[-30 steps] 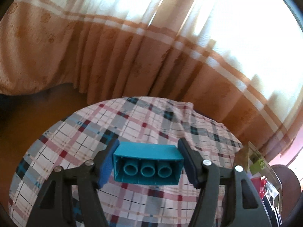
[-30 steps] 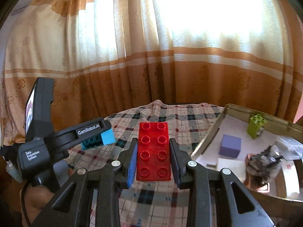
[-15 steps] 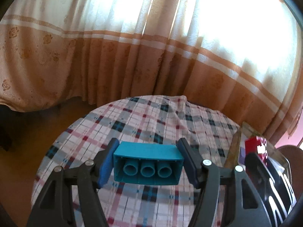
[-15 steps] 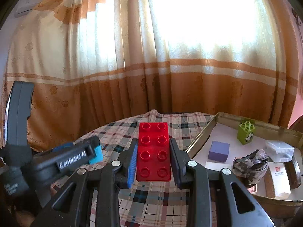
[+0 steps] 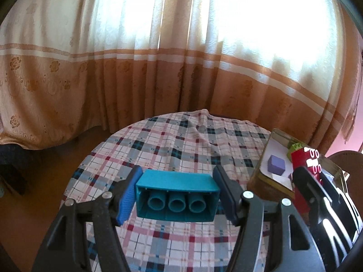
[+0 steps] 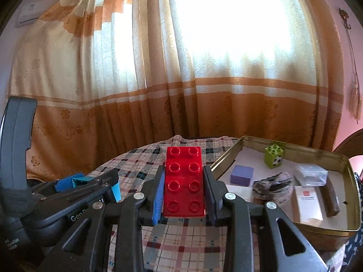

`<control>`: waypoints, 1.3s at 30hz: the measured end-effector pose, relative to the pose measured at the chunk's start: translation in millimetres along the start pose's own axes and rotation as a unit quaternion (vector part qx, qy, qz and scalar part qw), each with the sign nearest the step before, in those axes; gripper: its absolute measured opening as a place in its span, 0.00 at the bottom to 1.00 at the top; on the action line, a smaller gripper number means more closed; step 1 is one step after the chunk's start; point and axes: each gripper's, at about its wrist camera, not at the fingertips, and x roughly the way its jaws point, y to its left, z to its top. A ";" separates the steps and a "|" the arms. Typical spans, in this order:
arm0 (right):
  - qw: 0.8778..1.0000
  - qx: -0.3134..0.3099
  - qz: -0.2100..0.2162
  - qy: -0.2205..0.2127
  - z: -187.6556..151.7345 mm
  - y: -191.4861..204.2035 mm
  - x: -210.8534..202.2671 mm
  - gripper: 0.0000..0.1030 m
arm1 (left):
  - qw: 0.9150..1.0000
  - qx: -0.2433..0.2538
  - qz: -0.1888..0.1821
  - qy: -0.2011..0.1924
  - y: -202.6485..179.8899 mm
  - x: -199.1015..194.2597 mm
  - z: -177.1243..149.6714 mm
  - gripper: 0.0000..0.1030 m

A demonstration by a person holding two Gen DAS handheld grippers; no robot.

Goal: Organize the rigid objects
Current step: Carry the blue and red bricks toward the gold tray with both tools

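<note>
My left hand-held gripper [image 5: 178, 198] is clamped on a teal hollow plastic building brick [image 5: 177, 198], pads pressing its two short ends, the open underside with three round tubes facing my camera. The brick hangs in the air above the round surface covered in a plaid cloth [image 5: 172, 145]. My right hand-held gripper [image 6: 184, 191] is closed on a red glossy plastic building plate with eight studs [image 6: 184, 181], squeezed across its long sides, studs up, the far half jutting out past the pads.

I judge both pieces light and fully stiff, so they will not sag or crush. The plastic is smooth, and the red plate looks especially slick, so I would trust the grip to the ribbed blue pad rather than to force. The flat parallel walls are the right place to hold either one; the studs or the tube side would give the pads nothing square to sit on. With the plate overhanging forward, a bump on its far end could lever it out.

Beyond, to the right, sits a gold-coloured metal tin tray [image 6: 229, 156] lined with white paper, holding a lilac block [image 6: 242, 175], a lime-green stud brick [image 6: 273, 156], a clear plastic box [image 6: 310, 174] and a few other items I cannot identify. Behind everything hangs a cream and orange curtain [image 6: 181, 90].
</note>
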 end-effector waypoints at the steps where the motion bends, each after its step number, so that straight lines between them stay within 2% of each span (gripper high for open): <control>1: 1.000 0.001 0.000 -0.001 1.2 -1.5 -3.9 0.33 | 1.000 0.001 0.000 -0.001 -1.3 -3.1 -0.2 0.62; 10: 1.000 0.007 0.000 -0.016 10.1 -12.7 -34.2 0.33 | 1.000 0.011 -0.004 -0.011 -14.4 -22.6 3.0 0.62; 25: 1.000 0.013 -0.003 -0.024 8.5 -26.0 -57.4 0.33 | 0.999 0.026 -0.017 -0.023 -37.3 -48.1 -1.1 0.62; 39: 0.999 0.033 -0.022 -0.038 6.6 -58.5 -83.4 0.33 | 0.997 0.059 -0.029 -0.031 -74.8 -63.8 -7.6 0.62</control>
